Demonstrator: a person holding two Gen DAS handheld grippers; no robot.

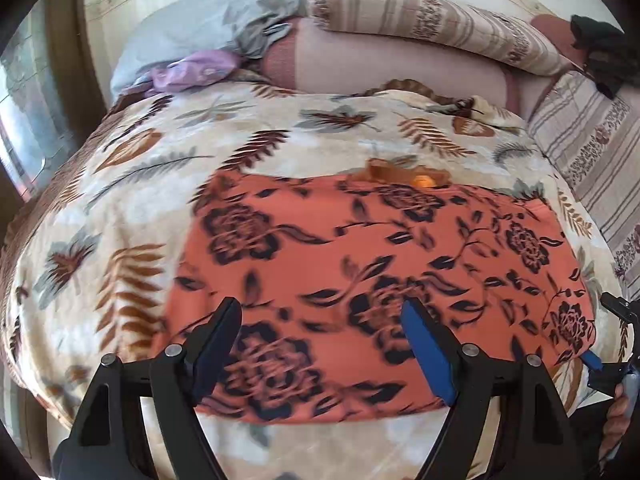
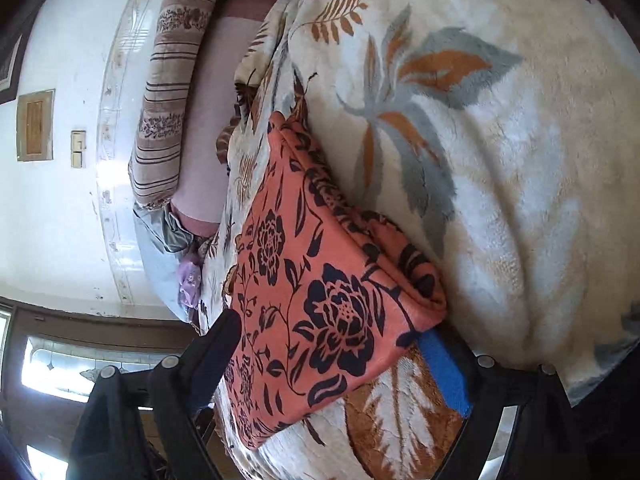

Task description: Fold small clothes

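Observation:
An orange cloth with dark flower print (image 1: 360, 264) lies folded flat on the leaf-patterned blanket (image 1: 132, 184). Low over its near edge my left gripper (image 1: 320, 308) hangs open, its fingers astride the fabric without touching it. At the cloth's lower right corner my right gripper (image 1: 604, 332) reaches in, a hand behind it. The right wrist view is rolled sideways. There the cloth (image 2: 320, 280) fills the gap of my right gripper (image 2: 326, 330), which is open. Its blue pad (image 2: 444, 368) lies under the folded corner, and the other finger stands off the cloth's opposite edge.
Striped pillows (image 1: 440, 20) and a grey pillow (image 1: 192, 28) line the head of the bed, with a purple cloth (image 1: 188, 72) beside them. A dark garment (image 1: 600, 52) lies at the far right. A small brown-orange item (image 1: 408, 176) peeks out behind the cloth. A window (image 2: 80, 368) is beyond the bed's edge.

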